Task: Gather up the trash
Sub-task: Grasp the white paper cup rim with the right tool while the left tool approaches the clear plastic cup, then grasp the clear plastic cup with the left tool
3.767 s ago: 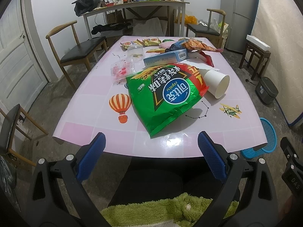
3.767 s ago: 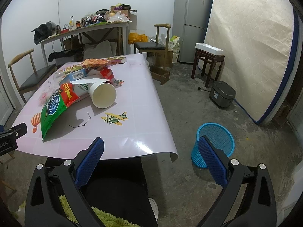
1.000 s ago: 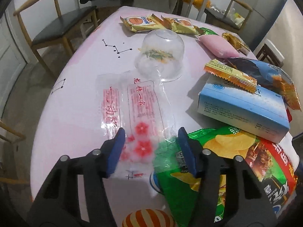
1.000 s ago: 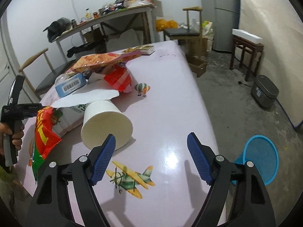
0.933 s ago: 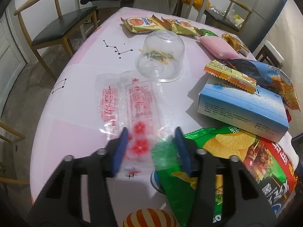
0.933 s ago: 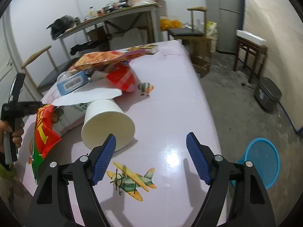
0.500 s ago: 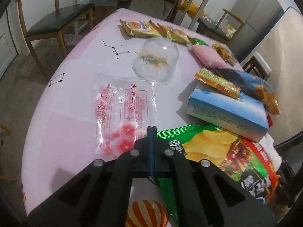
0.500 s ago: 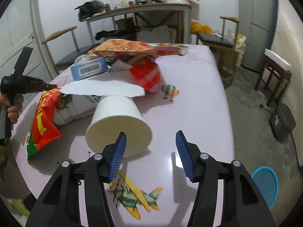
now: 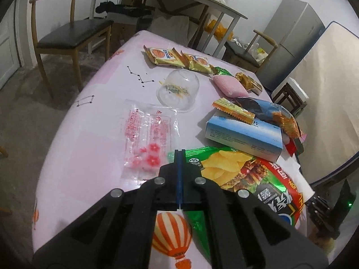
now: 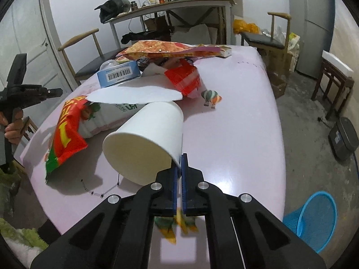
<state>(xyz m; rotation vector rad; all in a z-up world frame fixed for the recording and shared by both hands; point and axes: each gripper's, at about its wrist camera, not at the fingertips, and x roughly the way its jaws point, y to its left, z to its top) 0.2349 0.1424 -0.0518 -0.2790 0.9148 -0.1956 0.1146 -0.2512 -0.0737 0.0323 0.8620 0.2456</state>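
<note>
1. Step in hand: the pick-up phase of trash collecting, both grippers at once.
2. Left gripper (image 9: 180, 157) is pressed together on the corner of the green chip bag (image 9: 237, 174); the bag lies on the pink table (image 9: 94, 152) at 3 o'clock of the tips, w/ a clear wrapper (image 9: 148, 134) at 11 o'clock.
3. Right gripper (image 10: 180, 165) has just been closing and now pinches the rim of the white paper cup (image 10: 145, 141), which lies on its side, mouth toward the camera, at 10 o'clock of the tips.
4. The blue basket (image 10: 314, 222) stands on the floor at 4 o'clock in the right view (prob. the bin, though that's a judgement).
5. Next move, likely: lift both pieces clear of the pile and carry them over the table edge to the basket, keeping the cup's thin rim from slipping.
</note>
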